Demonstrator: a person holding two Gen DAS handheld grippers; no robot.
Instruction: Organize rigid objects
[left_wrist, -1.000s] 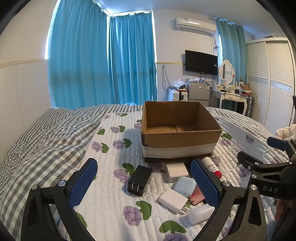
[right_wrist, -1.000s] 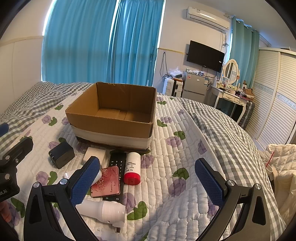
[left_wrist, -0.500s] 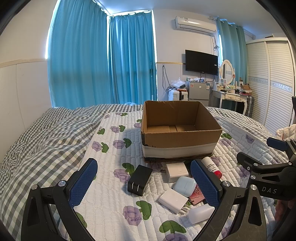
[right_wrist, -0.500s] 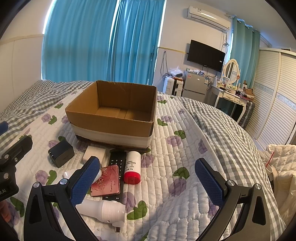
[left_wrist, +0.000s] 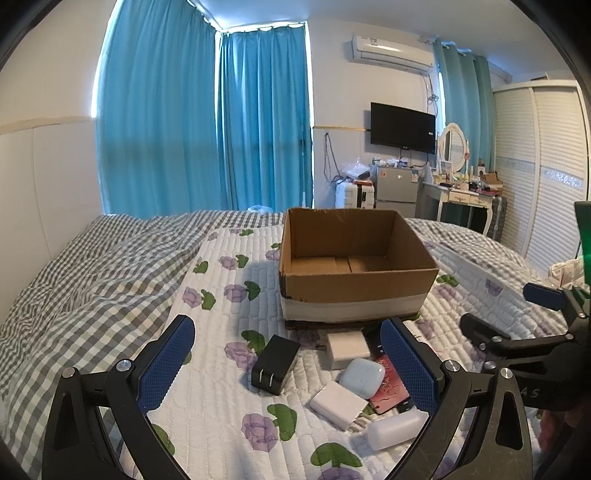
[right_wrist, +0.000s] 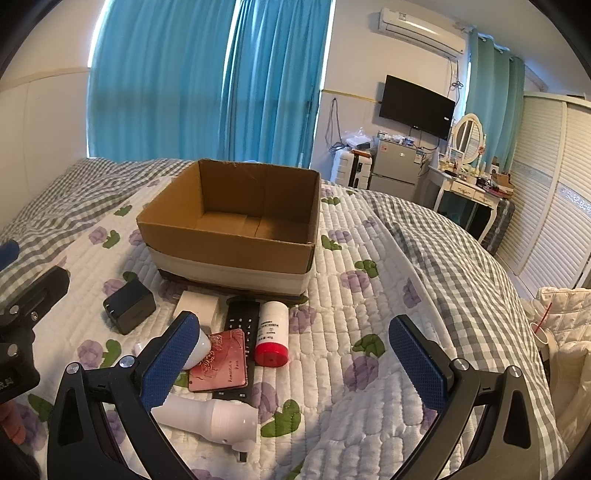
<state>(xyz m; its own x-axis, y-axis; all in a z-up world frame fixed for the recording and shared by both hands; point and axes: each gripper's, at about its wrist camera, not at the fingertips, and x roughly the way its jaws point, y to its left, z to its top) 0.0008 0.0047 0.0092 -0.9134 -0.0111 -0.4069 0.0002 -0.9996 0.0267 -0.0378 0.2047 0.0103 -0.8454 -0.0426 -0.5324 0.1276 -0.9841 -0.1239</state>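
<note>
An open, empty cardboard box stands on the quilt. In front of it lie a black charger, white adapters, a pale earbud case, a pink card case, a black remote, a red-capped white bottle and a white plug device. My left gripper is open and empty above the charger. My right gripper is open and empty, right of the pile.
The floral quilt lies over a checked bedspread. Blue curtains, a fridge, a dressing table and a wardrobe stand beyond the bed. A cream bag sits off the bed's right edge.
Both grippers have barely shifted. Nothing on the bed has moved.
</note>
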